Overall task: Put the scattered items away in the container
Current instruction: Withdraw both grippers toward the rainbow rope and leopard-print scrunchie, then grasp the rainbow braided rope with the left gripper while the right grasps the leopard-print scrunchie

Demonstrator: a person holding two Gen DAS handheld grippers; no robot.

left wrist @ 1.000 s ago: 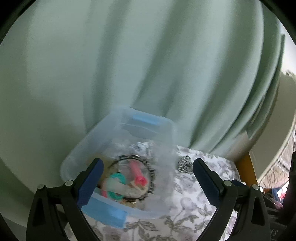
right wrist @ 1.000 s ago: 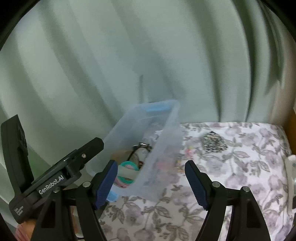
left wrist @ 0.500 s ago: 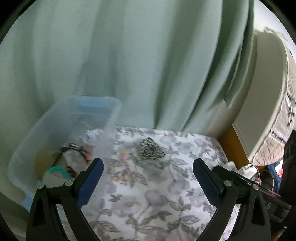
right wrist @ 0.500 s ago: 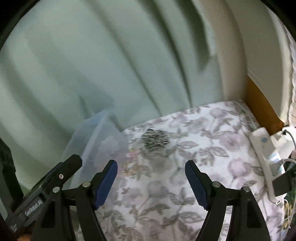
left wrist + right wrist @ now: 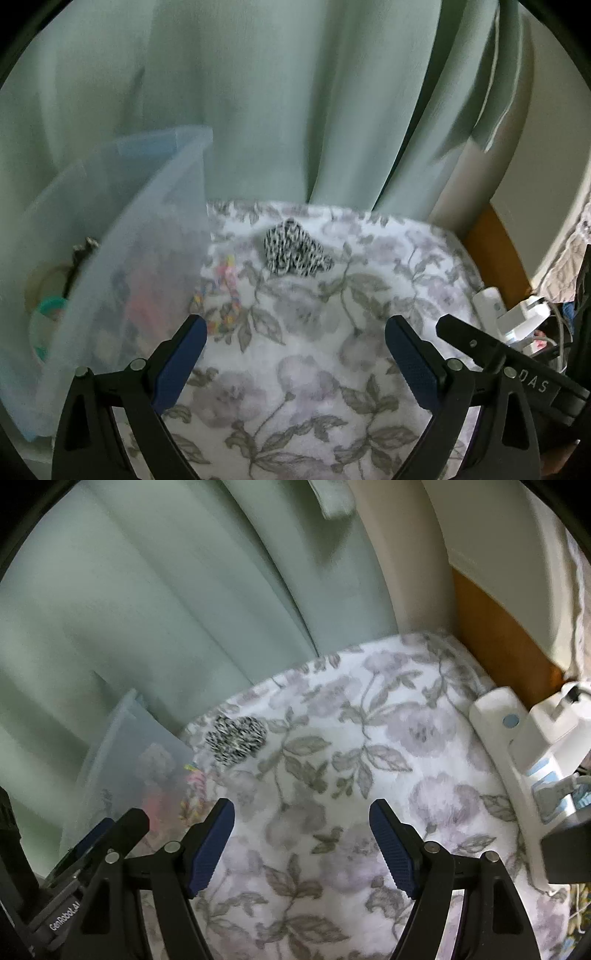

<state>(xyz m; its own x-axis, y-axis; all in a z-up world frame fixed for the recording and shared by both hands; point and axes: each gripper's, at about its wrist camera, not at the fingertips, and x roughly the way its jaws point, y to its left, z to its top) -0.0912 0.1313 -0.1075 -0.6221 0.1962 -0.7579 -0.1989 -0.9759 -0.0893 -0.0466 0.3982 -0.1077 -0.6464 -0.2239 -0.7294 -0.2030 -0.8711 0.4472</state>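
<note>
The left gripper (image 5: pixel 293 354) is wide open and holds nothing. The right gripper (image 5: pixel 301 834) is wide open too, and nothing sits between its blue pads. Both point down at a bed cover (image 5: pixel 332 387) with grey flowers on it.

2 things are not put away yet. One is a black and white scrunchie (image 5: pixel 293 251), a soft little bunch lying flat on the cover. The other is a small colourful bracelet (image 5: pixel 227 291), just beside the see-through box (image 5: pixel 122 240), so close that I cannot tell if it touches the wall.

In the left view, the scrunchie is at about 12 o'clock from the gripper, straight ahead, and the bracelet is at about 11 o'clock, much closer. The box fills the side from 9 to 10 o'clock, with toys and rings already inside.

In the right view, the scrunchie (image 5: pixel 236 738) is at about 11 o'clock, and the box (image 5: pixel 125 760) at about 10 o'clock. The bracelet (image 5: pixel 194 786) sits at the box wall, near the left pad.

The scrunchie is a bit wider than it is tall in the left view, running from 9 to 3 o'clock. I think the left gripper is better lined up with it, since the scrunchie lies right in the middle of the open pads. It could go forward, pinch the bunch, then swing toward 9 o'clock to drop it in the box.
</note>
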